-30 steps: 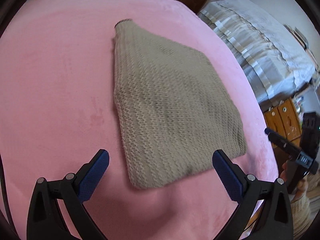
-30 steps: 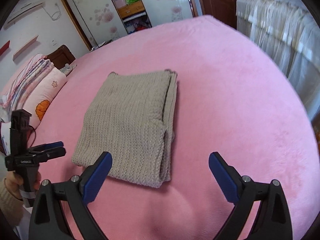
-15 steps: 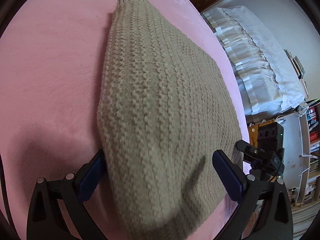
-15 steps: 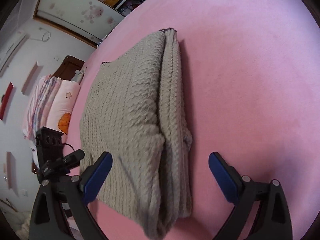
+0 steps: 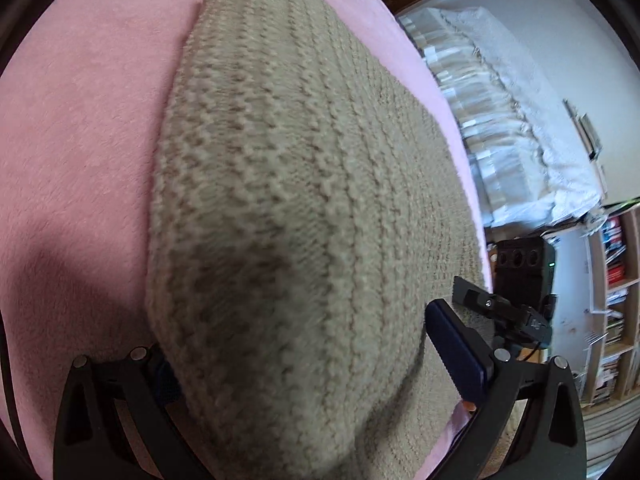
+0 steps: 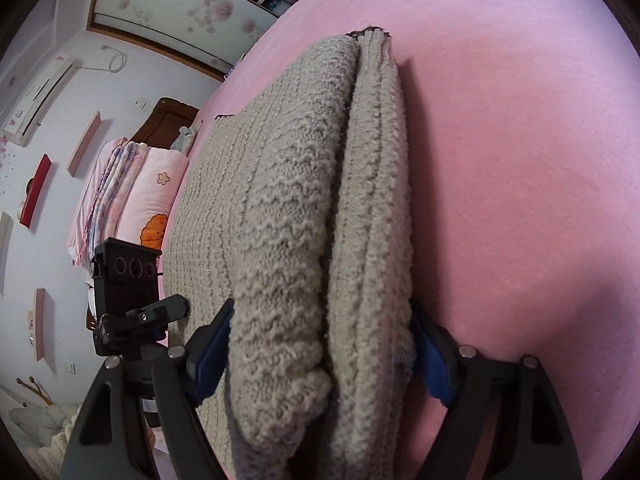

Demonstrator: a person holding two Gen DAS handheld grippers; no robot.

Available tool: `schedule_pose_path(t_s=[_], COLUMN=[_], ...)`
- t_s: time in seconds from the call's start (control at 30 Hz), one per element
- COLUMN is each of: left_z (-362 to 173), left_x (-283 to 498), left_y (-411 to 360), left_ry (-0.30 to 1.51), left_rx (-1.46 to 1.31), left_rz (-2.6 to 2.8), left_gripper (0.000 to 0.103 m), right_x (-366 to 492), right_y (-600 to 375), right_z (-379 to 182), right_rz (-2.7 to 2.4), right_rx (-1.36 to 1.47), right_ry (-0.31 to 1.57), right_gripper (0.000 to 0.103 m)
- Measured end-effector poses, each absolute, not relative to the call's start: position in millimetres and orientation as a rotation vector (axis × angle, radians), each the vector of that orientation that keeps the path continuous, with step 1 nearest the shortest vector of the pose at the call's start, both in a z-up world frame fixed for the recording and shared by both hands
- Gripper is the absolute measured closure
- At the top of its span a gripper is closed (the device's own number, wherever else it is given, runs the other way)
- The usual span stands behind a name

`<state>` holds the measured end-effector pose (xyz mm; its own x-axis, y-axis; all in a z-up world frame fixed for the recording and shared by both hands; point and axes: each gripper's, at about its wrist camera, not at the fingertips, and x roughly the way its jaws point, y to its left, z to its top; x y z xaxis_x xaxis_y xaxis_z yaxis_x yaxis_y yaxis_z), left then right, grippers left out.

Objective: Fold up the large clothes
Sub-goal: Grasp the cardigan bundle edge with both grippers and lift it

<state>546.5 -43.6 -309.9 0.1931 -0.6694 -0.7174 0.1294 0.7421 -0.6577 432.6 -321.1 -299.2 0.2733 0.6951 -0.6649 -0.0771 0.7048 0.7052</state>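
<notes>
A beige knitted sweater [image 5: 304, 184] lies folded on the pink bed cover [image 5: 80, 140]. My left gripper [image 5: 304, 344] is low at one near corner and stands open, its blue pads wide apart. The knit bulges between them and hides most of the left pad. In the right wrist view the sweater's [image 6: 288, 208] stacked folded edge fills the gap of my right gripper [image 6: 322, 316]. Its jaws are closing on that edge, with both pads right at the fabric's sides. Each gripper shows in the other's view: the right gripper [image 5: 516, 304] and the left gripper [image 6: 132, 300].
Pink cover [image 6: 520, 160] stretches off to the right of the sweater. A white frilled bedspread [image 5: 500, 120] and a bookshelf [image 5: 616, 300] stand beyond the bed's edge. Stacked pink pillows [image 6: 132, 200] and a wardrobe [image 6: 180, 4] lie on the other side.
Both grippers came down and forward onto the sweater's near edge, which now fills both views. The right jaws have narrowed around the folded edge; the left jaws kept their width.
</notes>
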Motion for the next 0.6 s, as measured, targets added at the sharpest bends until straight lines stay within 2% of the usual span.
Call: schedule_pose_path(t_s=[0.13,0.23,0.33,0.4,0.47,0.6], left_z=[-302,-295,-282,-268,-257,-235], left_x=[546,544,538,531,524,519], left_y=[-61,-71,-80,-91,-101,-117], left_ry=[1.271,1.264,1.229,1.191,1.165,1.131], left_rx=[-0.414,-0.343,-0.277,-0.204,-0.146,-0.063], left_rz=[-0.541,-0.482,-0.442,-0.42,-0.411,-0.417], left_gripper=[0.002,0.008,0.02,0.033,0.041,0.051], right_x=[425,415,407,403,397,382], right_y=[-319,-317,-312,-308,-304,-289], right_z=[-301,-302,-299,-295,-288,-265], right_rz=[0.555,0.54,0.513,0.491,0.474,0.453], right_rx=[0.603,0.606,0.606,0.613,0.608,0.567], right_ry=[1.159,1.137,1.11,1.096,1.076,1.03], right_gripper=[0.034,0.041,0.045,0.047,0.049,0.051])
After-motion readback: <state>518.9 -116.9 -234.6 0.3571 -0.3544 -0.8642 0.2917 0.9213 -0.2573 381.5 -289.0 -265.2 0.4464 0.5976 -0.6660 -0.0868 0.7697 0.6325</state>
